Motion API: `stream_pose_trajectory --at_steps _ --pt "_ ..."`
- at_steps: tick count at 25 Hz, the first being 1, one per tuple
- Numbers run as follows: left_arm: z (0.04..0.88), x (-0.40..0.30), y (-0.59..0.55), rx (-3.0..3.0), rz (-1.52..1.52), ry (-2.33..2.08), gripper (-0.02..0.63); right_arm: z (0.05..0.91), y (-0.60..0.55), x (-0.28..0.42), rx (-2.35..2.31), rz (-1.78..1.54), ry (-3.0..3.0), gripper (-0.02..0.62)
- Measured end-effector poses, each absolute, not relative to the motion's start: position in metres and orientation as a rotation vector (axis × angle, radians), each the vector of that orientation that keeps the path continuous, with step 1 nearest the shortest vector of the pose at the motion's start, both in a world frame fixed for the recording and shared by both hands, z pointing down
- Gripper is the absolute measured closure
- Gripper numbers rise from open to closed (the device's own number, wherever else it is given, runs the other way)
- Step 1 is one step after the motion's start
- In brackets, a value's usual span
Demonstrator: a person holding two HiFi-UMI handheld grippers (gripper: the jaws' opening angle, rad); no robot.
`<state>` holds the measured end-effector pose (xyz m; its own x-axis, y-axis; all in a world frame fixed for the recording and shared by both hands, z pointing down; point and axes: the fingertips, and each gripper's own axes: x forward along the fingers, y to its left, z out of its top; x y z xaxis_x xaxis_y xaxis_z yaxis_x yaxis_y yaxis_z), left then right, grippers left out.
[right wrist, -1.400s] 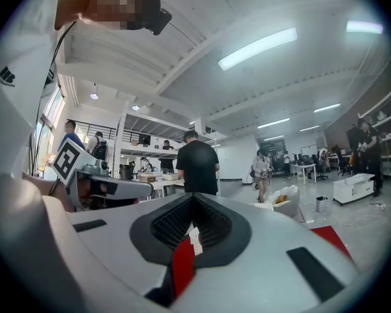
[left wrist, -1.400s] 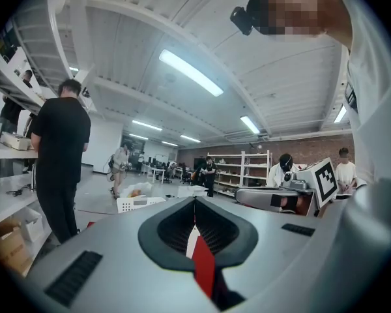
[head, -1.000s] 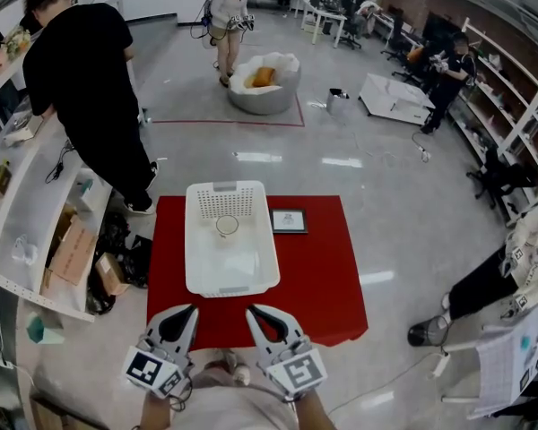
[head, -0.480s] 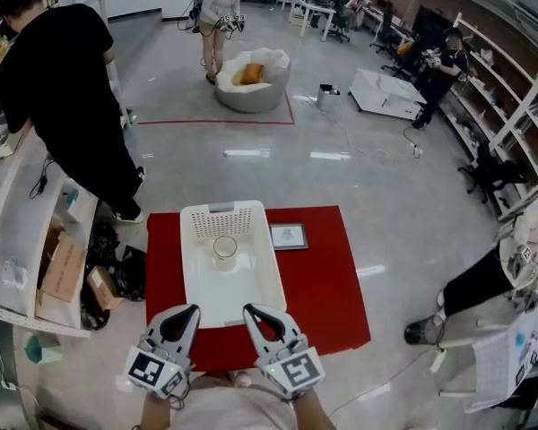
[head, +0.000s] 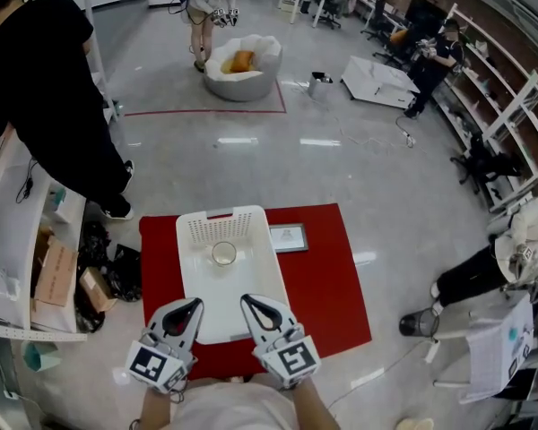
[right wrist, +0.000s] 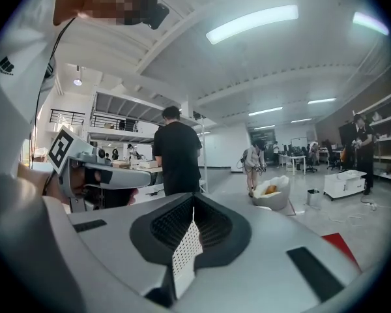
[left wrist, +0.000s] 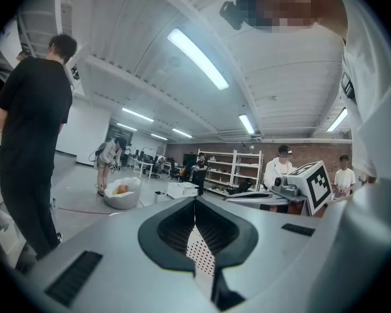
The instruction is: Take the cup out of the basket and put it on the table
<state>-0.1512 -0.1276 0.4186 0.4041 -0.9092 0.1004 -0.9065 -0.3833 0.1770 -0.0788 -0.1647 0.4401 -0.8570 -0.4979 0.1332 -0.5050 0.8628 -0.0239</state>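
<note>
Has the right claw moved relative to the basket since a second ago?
Yes, forward: the right claw now overlaps the basket's near rim; before, it stopped short.

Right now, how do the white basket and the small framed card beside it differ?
The white basket is large and deep-walled, with a perforated far end; the framed card is small, flat and dark-edged. The basket holds the cup; nothing lies on the card. Both rest on the red table, the card by the basket's far right corner.
</note>
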Motion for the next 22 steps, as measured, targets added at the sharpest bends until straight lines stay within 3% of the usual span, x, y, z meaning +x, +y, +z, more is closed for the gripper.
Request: stream_pose_trajectory --at_steps 12,17,22 --pt "0.434 -0.175 -0.157 2.348 -0.031 -1.707 0.595 0.491 -0.227 -0.113 0.585 0.07 -2.777 0.578" --pt "0.441 -0.176 -0.165 2.318 -0.035 -1.717 0.595 0.514 -0.249 -0.139 0.457 0.021 -2.702 0.458" --pt "0.446 -0.181 -0.171 2.306 -0.048 -1.727 0.595 0.542 -0.264 -0.159 0.36 -0.024 -2.619 0.395"
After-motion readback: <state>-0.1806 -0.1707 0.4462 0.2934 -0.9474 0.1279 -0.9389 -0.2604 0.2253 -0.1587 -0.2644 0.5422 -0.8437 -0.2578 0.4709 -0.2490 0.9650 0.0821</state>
